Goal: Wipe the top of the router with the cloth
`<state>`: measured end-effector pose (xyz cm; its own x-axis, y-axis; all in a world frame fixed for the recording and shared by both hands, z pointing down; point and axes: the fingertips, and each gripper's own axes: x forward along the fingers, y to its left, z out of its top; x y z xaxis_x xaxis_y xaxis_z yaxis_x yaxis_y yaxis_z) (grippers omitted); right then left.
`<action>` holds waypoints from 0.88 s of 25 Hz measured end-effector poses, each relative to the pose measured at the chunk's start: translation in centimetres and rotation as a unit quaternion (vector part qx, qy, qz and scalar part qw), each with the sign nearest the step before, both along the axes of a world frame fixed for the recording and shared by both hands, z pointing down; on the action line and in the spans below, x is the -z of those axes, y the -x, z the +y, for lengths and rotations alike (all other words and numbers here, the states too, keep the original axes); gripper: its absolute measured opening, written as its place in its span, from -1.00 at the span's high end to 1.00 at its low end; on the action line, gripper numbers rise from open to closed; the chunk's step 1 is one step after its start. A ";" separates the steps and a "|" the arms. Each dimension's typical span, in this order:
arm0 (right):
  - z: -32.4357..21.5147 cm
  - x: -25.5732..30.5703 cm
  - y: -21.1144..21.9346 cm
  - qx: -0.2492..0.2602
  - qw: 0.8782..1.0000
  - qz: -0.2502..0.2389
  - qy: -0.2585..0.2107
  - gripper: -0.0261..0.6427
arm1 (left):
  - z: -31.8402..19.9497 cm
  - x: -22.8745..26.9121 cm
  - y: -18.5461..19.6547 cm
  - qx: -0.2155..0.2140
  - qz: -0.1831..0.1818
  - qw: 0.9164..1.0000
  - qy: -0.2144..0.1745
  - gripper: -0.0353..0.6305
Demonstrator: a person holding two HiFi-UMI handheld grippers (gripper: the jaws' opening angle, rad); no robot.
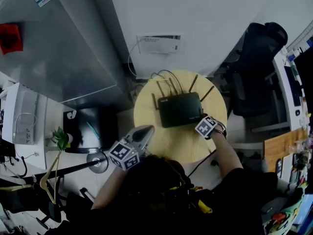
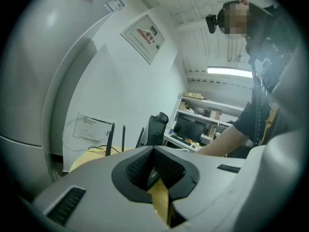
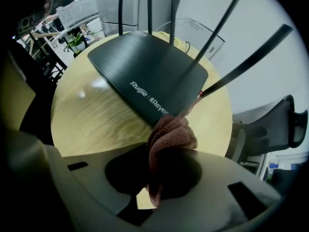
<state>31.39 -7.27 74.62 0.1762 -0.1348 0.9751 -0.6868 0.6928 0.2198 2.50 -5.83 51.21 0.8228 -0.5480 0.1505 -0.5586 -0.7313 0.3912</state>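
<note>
Round table; "Reyee" router, cloth

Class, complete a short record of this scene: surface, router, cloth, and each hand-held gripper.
Surface: round wooden table
Router: black, flat on the table, antennas raised
Cloth: reddish-brown, bunched, at the router's near edge
Right hand-held gripper: shut on the cloth
Left hand-held gripper: jaws together, empty, near the table's edge, away from the router
</note>
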 end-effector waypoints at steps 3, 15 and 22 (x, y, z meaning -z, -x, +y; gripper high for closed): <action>0.8 -0.1 0.8 0.010 1.000 0.012 0.002 0.72 | 0.1 0.2 -0.1 -0.005 0.002 1.000 -0.004 0.90; 1.5 -1.0 7.1 -0.091 0.993 -0.072 0.000 0.72 | 0.1 0.2 1.7 0.001 0.014 1.000 -0.004 0.90; 2.0 -0.7 10.1 -0.085 0.994 -0.064 0.007 0.72 | -0.2 0.3 2.4 -0.002 0.025 1.000 -0.004 0.90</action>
